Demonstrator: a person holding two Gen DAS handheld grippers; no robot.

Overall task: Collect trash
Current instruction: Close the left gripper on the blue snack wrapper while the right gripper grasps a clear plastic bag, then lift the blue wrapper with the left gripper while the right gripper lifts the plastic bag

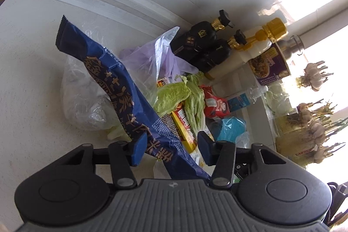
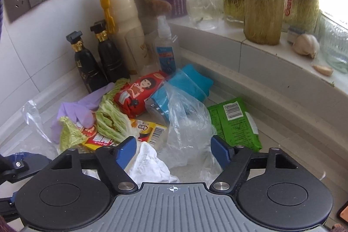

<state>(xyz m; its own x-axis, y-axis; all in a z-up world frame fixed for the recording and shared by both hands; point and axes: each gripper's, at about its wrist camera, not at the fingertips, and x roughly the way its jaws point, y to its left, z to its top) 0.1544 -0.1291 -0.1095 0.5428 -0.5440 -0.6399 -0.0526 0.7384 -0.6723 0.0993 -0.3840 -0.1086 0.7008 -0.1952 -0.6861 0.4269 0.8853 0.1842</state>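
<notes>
- Left gripper [image 1: 171,148]: I see its jaws partly apart with the blue wrapper [image 1: 121,88] running between them. One pad looks to touch the wrapper's edge; the other stands clear, so I cannot call it a grip.
- Right gripper [image 2: 174,150]: my jaws stand wide, over a white tissue [image 2: 150,163] and a clear bag [image 2: 187,123]. Neither pad presses on anything.
- I take the red pack [image 2: 139,94] as my landmark; it lies in the middle of the trash heap on the counter [image 1: 26,62].
- Cabbage leaves [image 2: 111,114] lie touching the red pack on its left in the right view, with a purple glove [image 2: 80,110] further left.
- A yellow box [image 2: 152,129] lies just in front of the red pack, partly under the leaves.
- A teal bag [image 2: 187,82] sits just right of the red pack, the clear bag draped over it.
- A green packet [image 2: 235,121] lies flat, further right of the red pack, beside the clear bag.
- Behind the red pack stand two black bottles [image 2: 87,62], a cream bottle [image 2: 124,21] with a yellow cap, and a small spray bottle [image 2: 165,47].
- Well behind and right of the red pack, jars of sprouting garlic [image 2: 261,10] line the sill [image 2: 271,53]; a loose bulb [image 2: 305,45] rests there.
- In the left view the blue wrapper rises over the heap, nearer to me than the red pack [image 1: 214,104].
</notes>
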